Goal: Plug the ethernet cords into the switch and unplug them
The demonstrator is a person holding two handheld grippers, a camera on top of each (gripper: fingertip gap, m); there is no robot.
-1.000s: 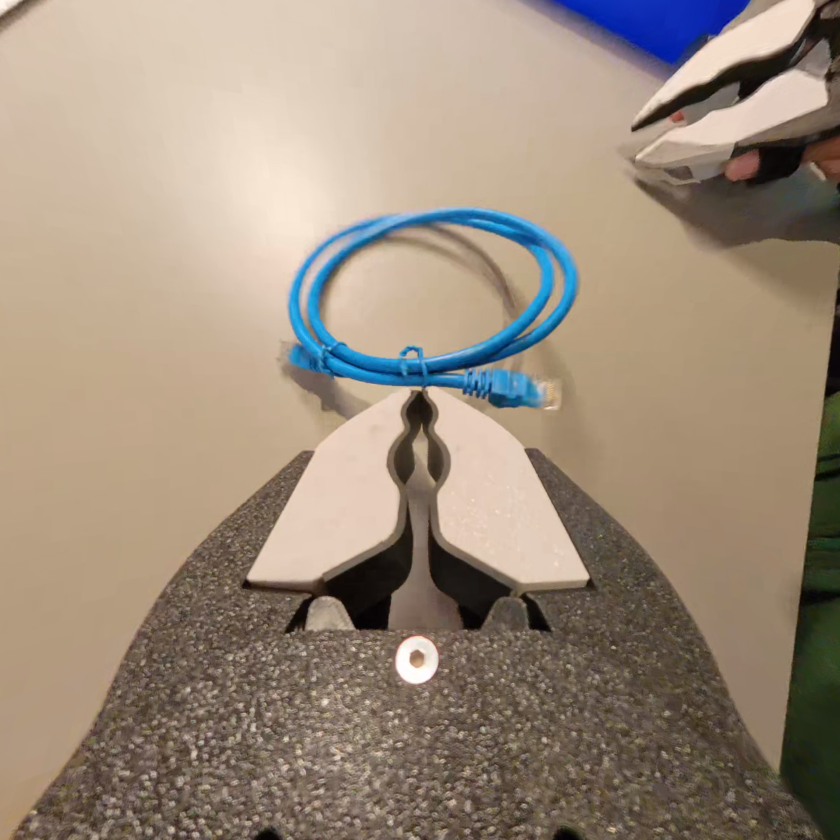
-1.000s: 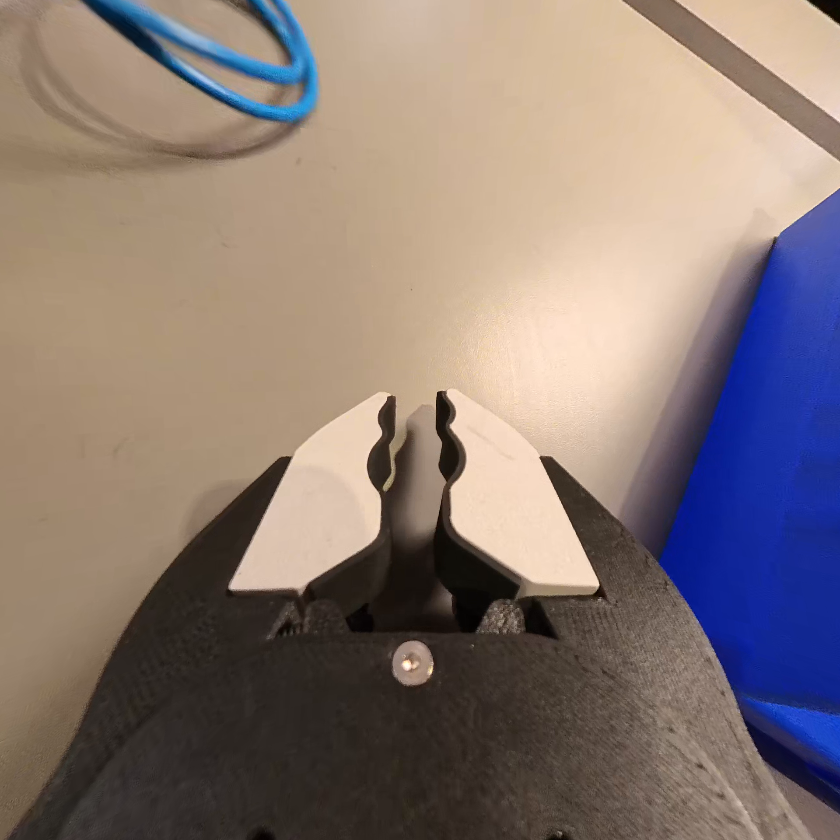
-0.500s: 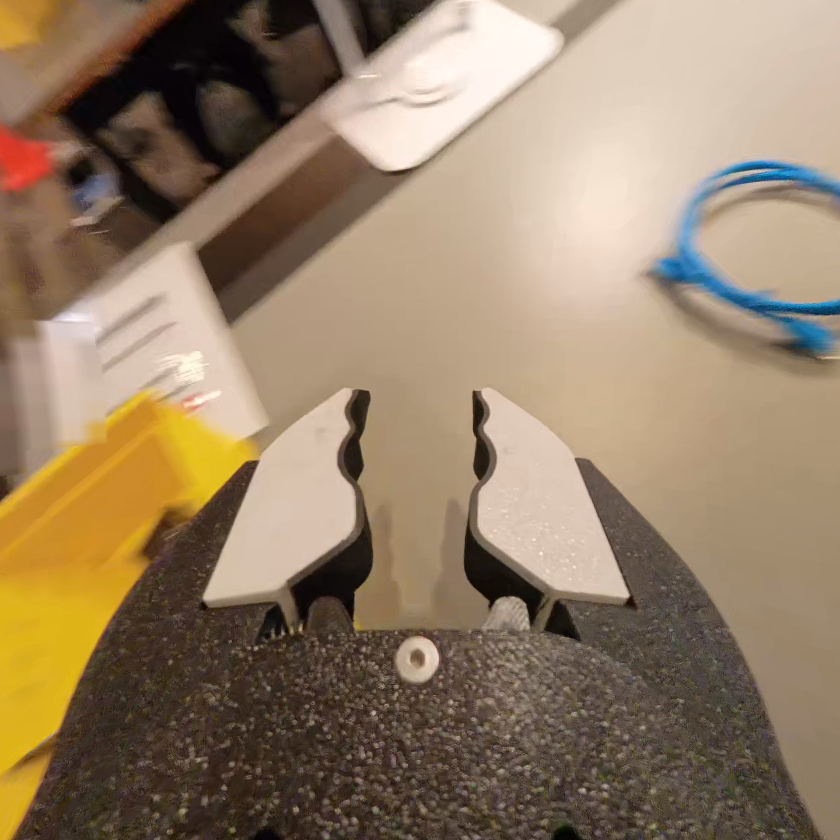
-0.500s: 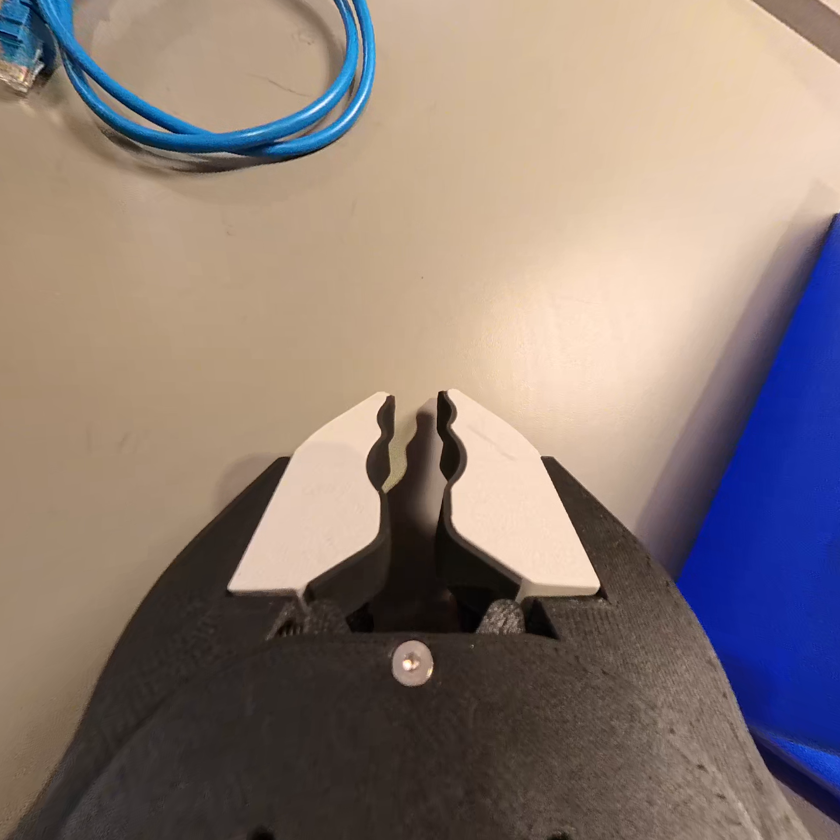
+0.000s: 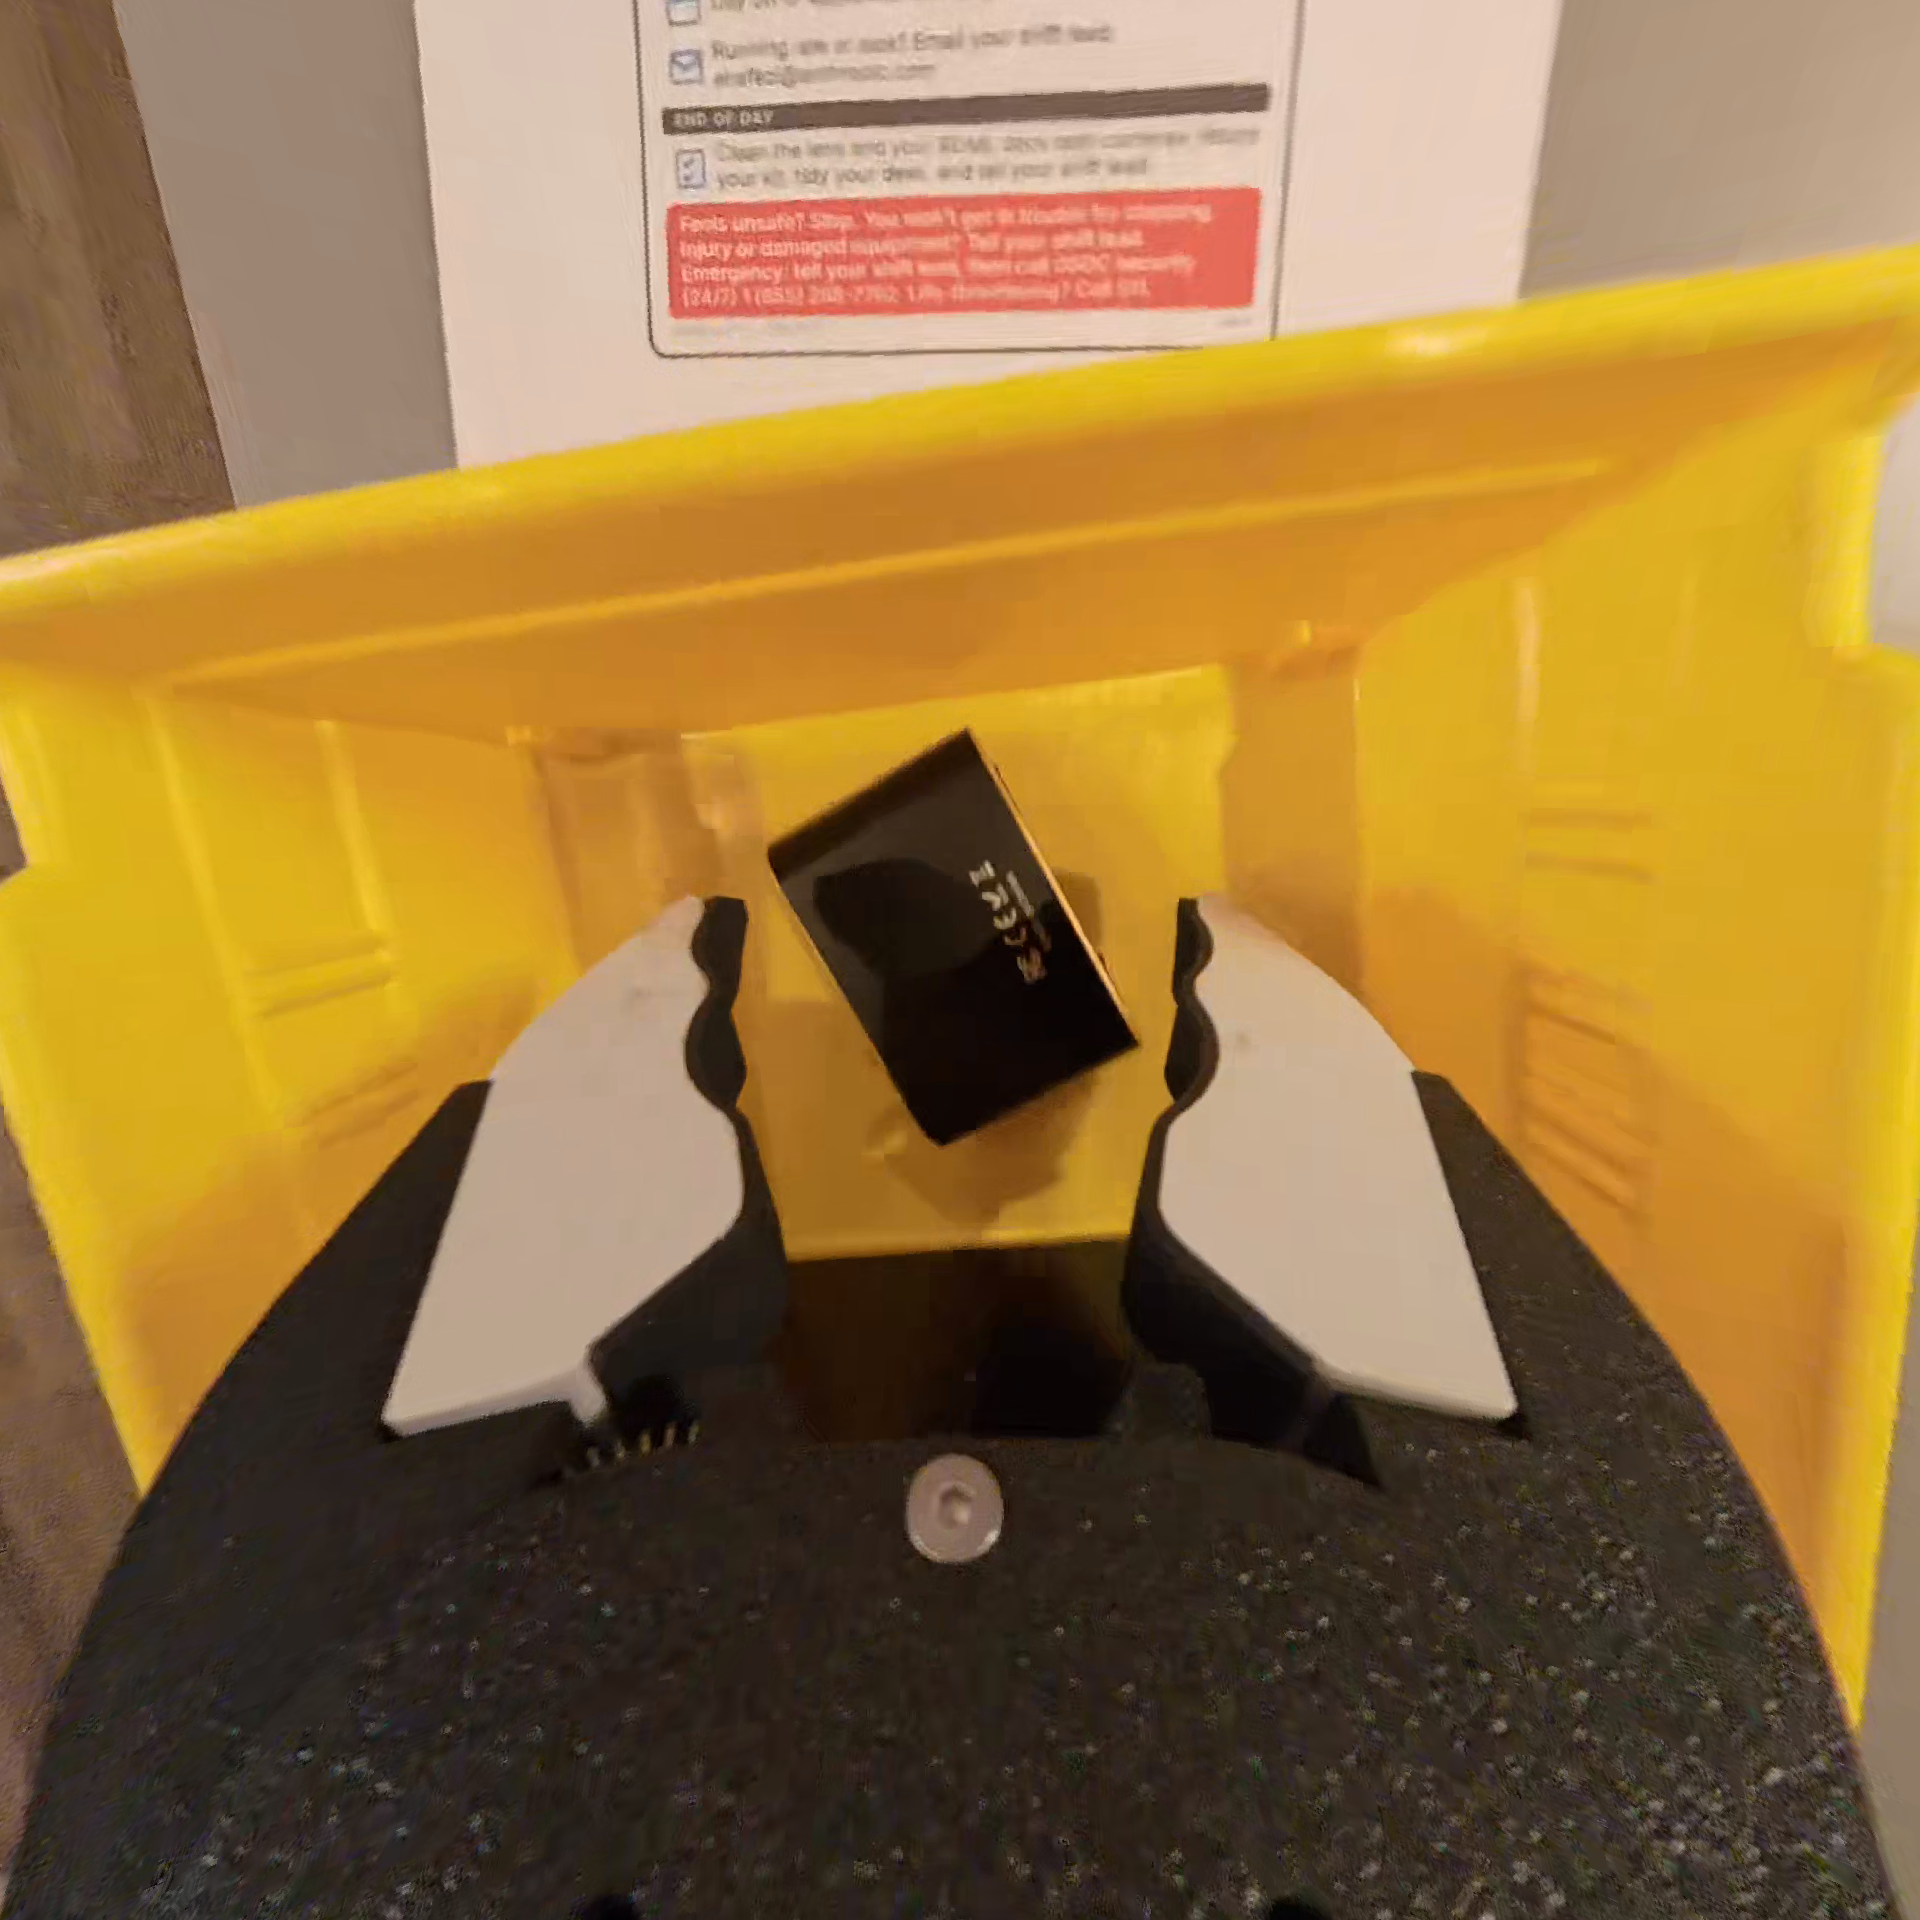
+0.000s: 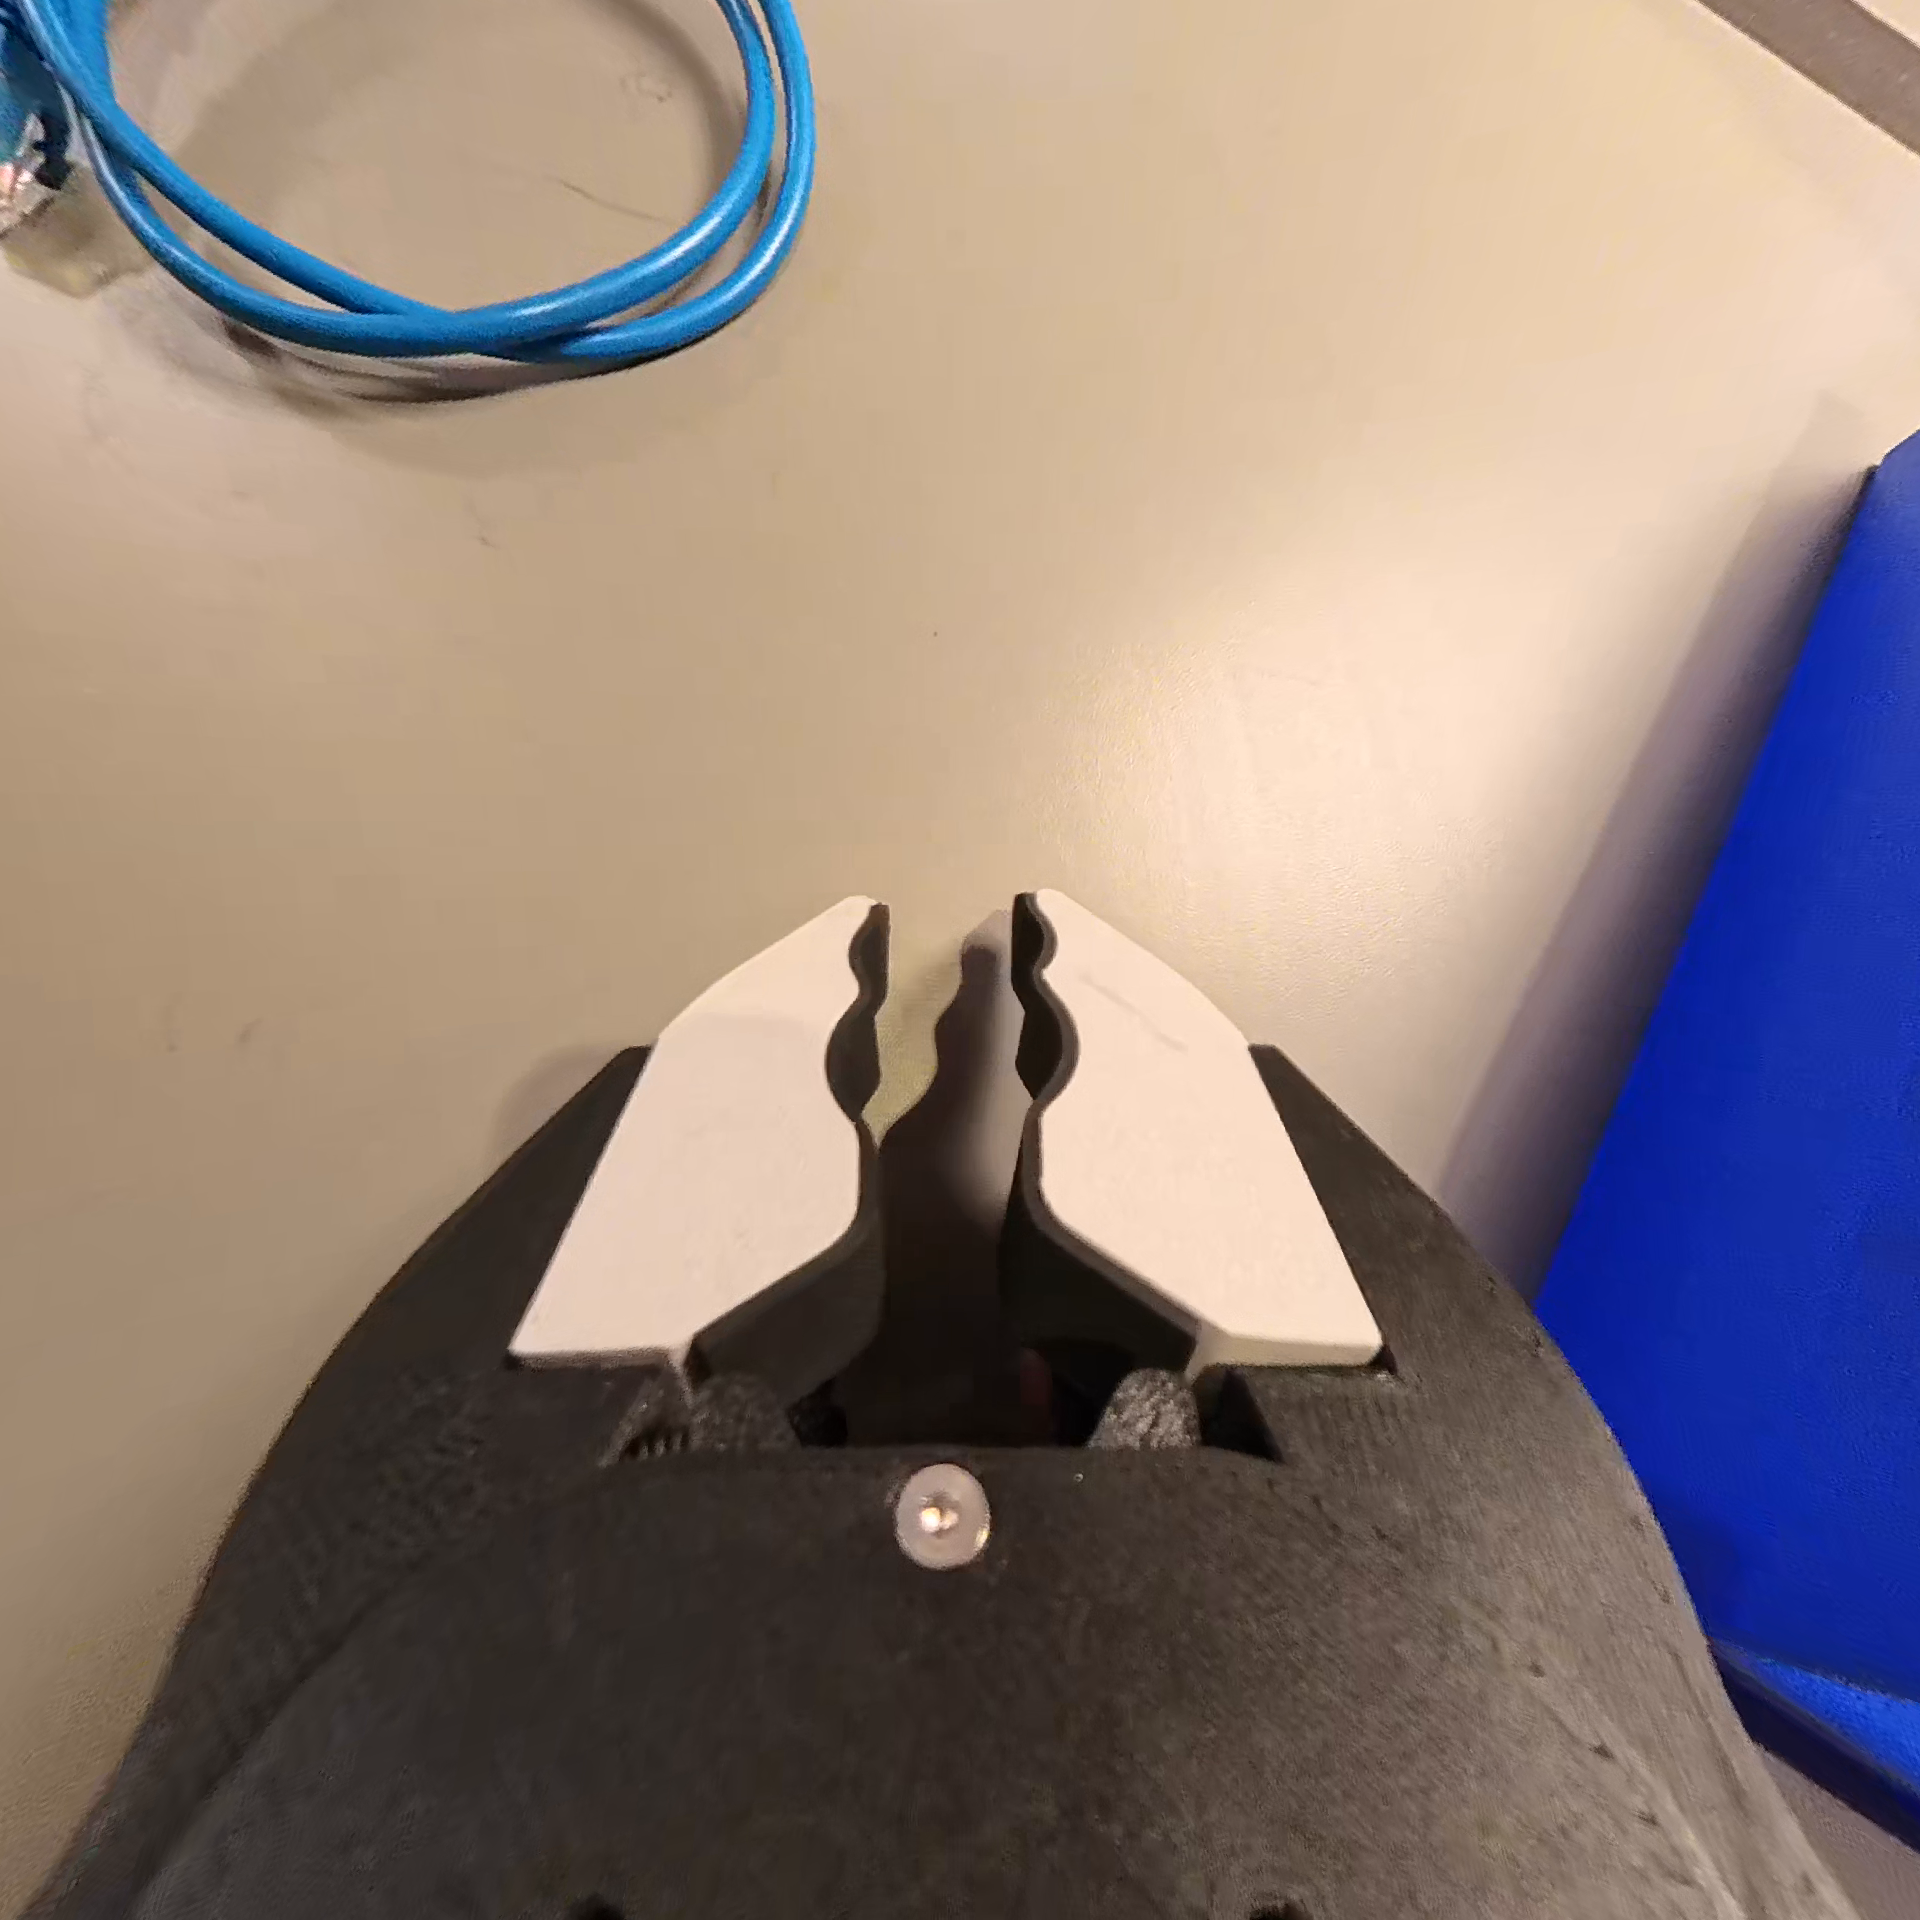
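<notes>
A black box-shaped switch (image 5: 951, 935) lies tilted on the floor of a yellow bin (image 5: 935, 540). My left gripper (image 5: 956, 920) is open wide and points into the bin. The switch shows between its fingers, farther in, and the fingers do not touch it. A coiled blue ethernet cord (image 6: 468, 301) lies on the beige table (image 6: 520, 727) at the top left of the right wrist view, with a clear-tipped plug (image 6: 21, 187) at the left edge. My right gripper (image 6: 948, 909) is empty, its jaws a narrow gap apart, low over the table and well short of the cord.
A white printed sheet (image 5: 935, 208) stands behind the yellow bin. A blue bin or pad (image 6: 1766, 1039) lies close to the right of my right gripper. The table's far edge (image 6: 1818, 62) runs across the top right corner.
My left gripper let go of the blue cord, swung left to the yellow bin and opened wide. The cord now rests on the table. My right gripper has barely moved.
</notes>
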